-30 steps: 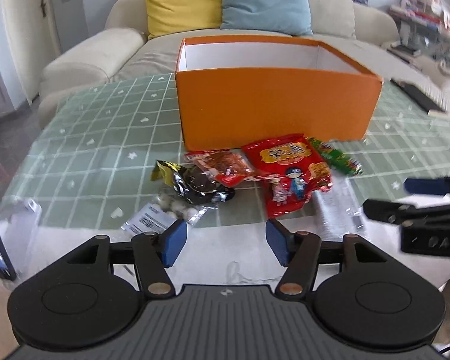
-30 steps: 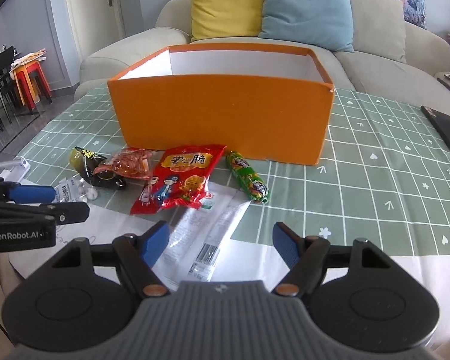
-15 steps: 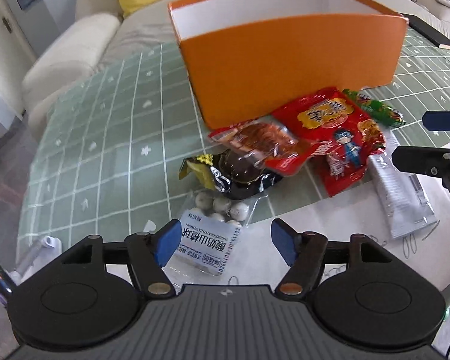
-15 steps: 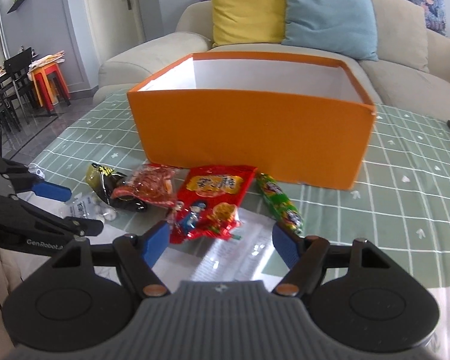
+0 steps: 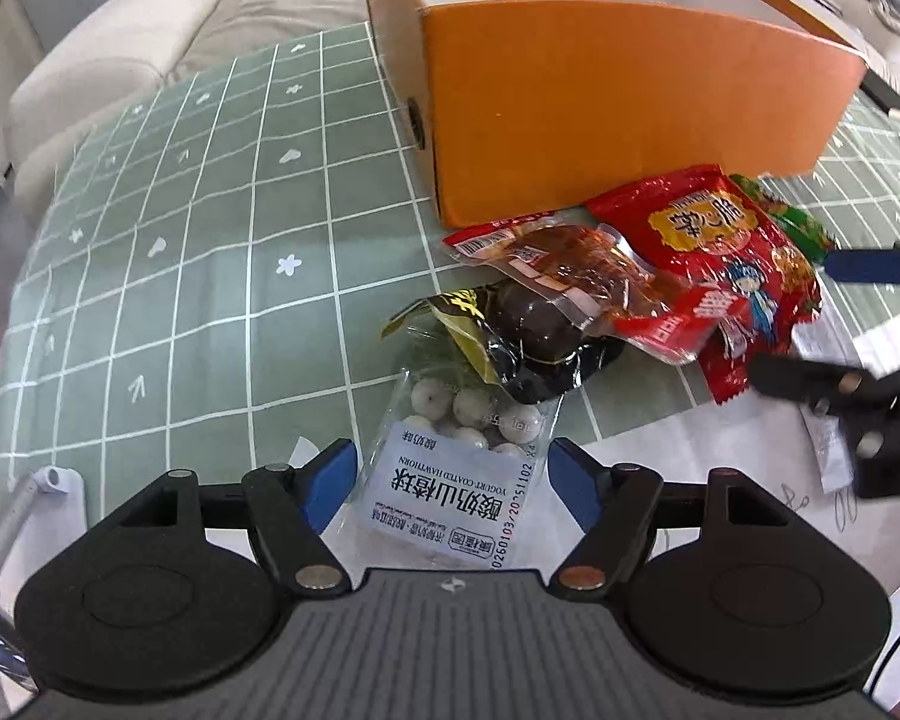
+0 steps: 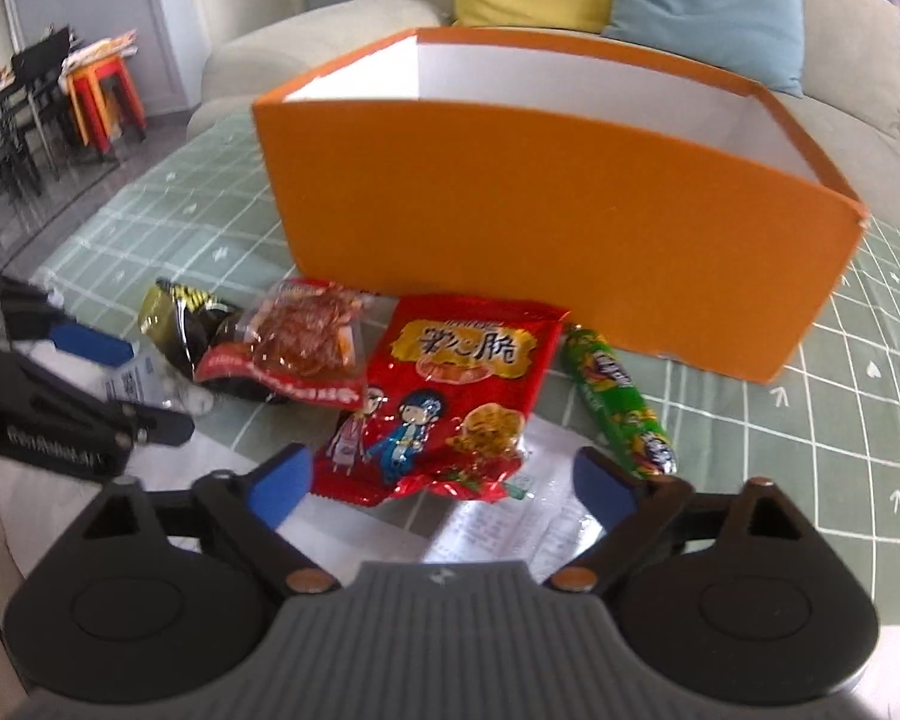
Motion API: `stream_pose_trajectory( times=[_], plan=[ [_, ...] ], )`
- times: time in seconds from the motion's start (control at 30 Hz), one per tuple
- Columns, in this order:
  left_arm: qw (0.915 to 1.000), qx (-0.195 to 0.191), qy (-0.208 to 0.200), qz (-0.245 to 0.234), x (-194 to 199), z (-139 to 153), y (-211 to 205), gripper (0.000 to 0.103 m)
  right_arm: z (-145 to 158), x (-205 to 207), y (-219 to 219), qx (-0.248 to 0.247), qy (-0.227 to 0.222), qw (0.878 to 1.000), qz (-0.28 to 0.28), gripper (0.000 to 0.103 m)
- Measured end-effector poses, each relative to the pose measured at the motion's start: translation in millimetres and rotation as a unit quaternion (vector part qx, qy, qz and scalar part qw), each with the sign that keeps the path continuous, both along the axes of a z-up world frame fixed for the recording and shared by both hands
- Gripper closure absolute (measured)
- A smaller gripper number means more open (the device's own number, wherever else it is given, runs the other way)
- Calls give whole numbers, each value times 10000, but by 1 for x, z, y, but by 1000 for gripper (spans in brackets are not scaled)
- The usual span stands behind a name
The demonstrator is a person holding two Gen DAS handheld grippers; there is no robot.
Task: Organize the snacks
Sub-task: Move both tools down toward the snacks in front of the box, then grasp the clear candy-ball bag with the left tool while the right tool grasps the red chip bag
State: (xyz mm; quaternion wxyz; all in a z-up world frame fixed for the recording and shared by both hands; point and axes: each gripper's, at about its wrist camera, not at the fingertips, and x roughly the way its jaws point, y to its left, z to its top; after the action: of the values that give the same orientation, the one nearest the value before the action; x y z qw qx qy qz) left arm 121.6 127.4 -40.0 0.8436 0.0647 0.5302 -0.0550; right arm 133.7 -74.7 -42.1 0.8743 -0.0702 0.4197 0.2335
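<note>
left gripper [image 5: 447, 480] jaws just opened wide, straddled hawthorn-ball bag [image 5: 459, 468], no pinch yet | right gripper [image 6: 438, 480] jaws just widened, closed in on red chip bag [image 6: 450, 384] | snacks near side of orange box [image 6: 546, 216], box looked empty | grabs next, probably

Each gripper is a black plastic tool with a ribbed grey housing at 6 o'clock in its own view, flanked by two round black discs with a faint inner ring. From each disc a black link arm angles inward, pinned with a metal rivet, silver on one side and copper-toned on the other. The left gripper [image 5: 450, 477] and the right gripper [image 6: 444, 480] both carry blue pads [image 5: 330, 480] on their fingertips. Seen from the right wrist at 9 o'clock, the left gripper's side bears white lettering, blurred. A small white mark sits on each housing's top edge.
</note>
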Motion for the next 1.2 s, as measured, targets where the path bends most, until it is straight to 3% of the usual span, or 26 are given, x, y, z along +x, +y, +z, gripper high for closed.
stream_pose_trajectory(
  times=[0.3,0.47,0.73,1.2],
  plan=[
    [9994,-286,128,155,4,-5,4,23,-10,14,13,-85,-113,9999,76,11],
    [9993,-280,58,239,2,-5,2,25,-13,15,16,-86,-136,9998,139,26],
    [9981,-448,22,430,-5,-2,1,29,-5,11,15,-192,-315,9992,133,41],
    [9928,-1090,-135,469,-35,12,-25,31,22,-8,-20,3,-249,9997,-68,42]
  ],
)
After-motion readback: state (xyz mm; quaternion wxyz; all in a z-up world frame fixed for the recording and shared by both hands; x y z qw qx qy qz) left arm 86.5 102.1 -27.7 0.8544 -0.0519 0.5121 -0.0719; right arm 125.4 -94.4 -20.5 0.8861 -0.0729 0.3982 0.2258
